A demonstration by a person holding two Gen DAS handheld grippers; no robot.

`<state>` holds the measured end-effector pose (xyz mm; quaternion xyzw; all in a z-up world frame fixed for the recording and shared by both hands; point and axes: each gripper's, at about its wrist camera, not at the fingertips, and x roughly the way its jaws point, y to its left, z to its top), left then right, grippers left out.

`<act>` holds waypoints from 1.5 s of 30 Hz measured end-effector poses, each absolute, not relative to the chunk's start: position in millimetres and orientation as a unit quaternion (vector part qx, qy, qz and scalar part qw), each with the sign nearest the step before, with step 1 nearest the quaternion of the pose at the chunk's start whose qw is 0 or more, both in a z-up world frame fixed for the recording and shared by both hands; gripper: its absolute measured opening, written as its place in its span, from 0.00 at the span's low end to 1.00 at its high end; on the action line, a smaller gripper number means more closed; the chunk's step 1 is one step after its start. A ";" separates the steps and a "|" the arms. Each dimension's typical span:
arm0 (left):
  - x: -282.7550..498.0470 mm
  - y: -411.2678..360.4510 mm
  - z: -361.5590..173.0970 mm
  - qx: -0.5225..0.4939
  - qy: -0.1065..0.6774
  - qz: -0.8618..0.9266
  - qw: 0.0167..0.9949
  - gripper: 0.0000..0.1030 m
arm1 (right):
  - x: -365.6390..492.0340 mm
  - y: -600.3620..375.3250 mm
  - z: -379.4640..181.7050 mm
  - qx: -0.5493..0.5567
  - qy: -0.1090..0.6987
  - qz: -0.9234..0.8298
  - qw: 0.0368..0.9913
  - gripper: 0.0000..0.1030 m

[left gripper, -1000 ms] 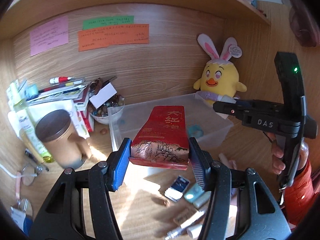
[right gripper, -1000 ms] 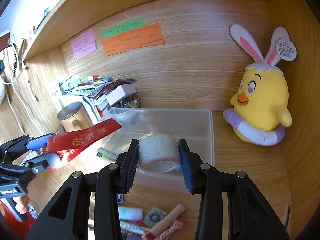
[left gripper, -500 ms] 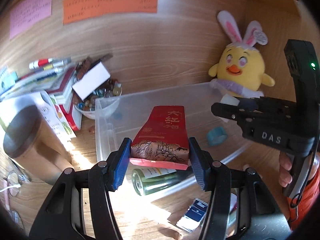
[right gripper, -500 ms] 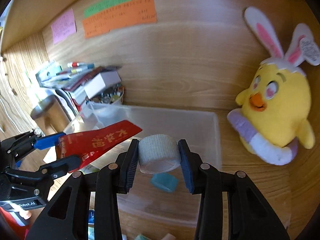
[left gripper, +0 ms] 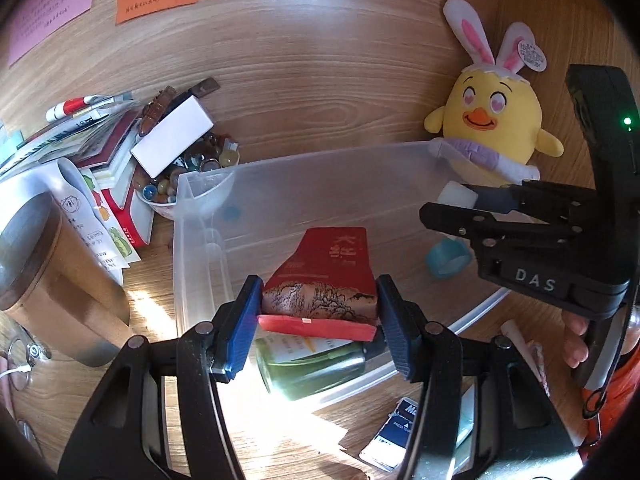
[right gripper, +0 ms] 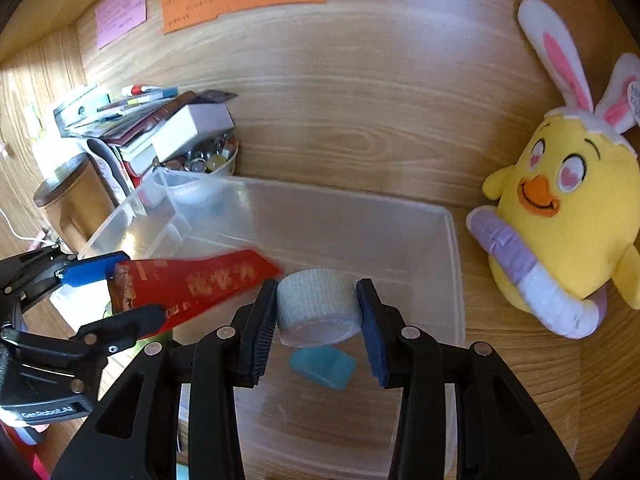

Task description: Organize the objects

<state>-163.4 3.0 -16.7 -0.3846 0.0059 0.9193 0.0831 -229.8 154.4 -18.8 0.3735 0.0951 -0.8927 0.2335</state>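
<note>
Left gripper (left gripper: 318, 312): clamped on red packet (left gripper: 326, 276), held over clear bin (left gripper: 188, 240) for dropping.
Right gripper (right gripper: 318, 316): clamped on bandage roll (right gripper: 316, 306), likewise poised above bin.

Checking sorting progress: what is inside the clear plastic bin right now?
On the clear bin's floor lie a teal tape roll and a green bottle; the red packet covers whatever else lies beneath it.

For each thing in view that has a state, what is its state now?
left gripper: shut on the red packet, above the clear bin
right gripper: shut on the white bandage roll, above the bin
clear bin: no lid on it
blue tape roll: lying in the bin
green bottle: lying on its side in the bin
</note>
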 end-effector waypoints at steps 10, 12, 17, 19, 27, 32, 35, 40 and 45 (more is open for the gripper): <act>-155.5 0.2 -5.3 -0.363 0.012 0.929 0.075 0.70 | -226.2 147.5 -21.4 0.377 0.107 -0.888 0.242 0.54; -152.4 -1.9 -0.7 -0.357 0.008 0.931 0.076 0.72 | -222.9 147.1 -19.6 0.370 0.108 -0.890 0.245 0.62; -145.7 -4.0 7.3 -0.350 0.009 0.934 0.070 0.84 | -218.6 146.9 -15.9 0.362 0.112 -0.892 0.247 0.72; -139.4 -5.5 13.1 -0.345 0.005 0.936 0.069 0.89 | -216.8 148.3 -14.3 0.361 0.111 -0.892 0.249 0.73; -114.4 -11.8 32.9 -0.326 0.001 0.944 0.060 0.95 | -207.7 159.4 6.2 0.343 0.094 -0.899 0.255 0.74; -99.2 -11.9 34.9 -0.324 0.005 0.944 0.061 0.97 | -192.4 175.3 22.2 0.321 0.085 -0.911 0.247 0.80; -89.4 -10.6 33.0 -0.327 0.006 0.943 0.066 0.97 | -179.8 187.5 29.6 0.312 0.076 -0.916 0.242 0.81; -75.9 -6.5 21.1 -0.343 0.016 0.936 0.074 0.98 | -155.7 203.7 36.9 0.295 0.066 -0.925 0.232 0.82; -65.4 -5.6 2.8 -0.365 0.021 0.928 0.075 0.98 | -130.8 214.1 34.5 0.293 0.055 -0.925 0.238 0.86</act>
